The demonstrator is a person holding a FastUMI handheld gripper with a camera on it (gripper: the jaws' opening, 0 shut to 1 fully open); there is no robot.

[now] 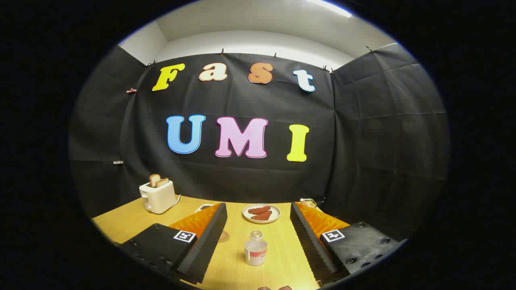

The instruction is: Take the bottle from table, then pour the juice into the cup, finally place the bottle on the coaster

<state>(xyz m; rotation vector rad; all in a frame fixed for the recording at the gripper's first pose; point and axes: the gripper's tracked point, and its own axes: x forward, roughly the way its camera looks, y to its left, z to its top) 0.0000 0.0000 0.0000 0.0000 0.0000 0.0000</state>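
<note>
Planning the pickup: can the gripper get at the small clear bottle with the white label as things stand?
Probably yes. The gripper is open, and the small clear bottle with the white label stands upright on the yellow wooden table between its fingers, touching neither. Nothing lies between them.

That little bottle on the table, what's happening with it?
A person holds a hand-held gripper over a wooden table, its two fingers spread wide open. The small clear bottle stands upright between them, untouched. Beyond it sits a plate of food, and a toaster holding bread stands farther off. A round coaster peeks out beside one finger.
</note>
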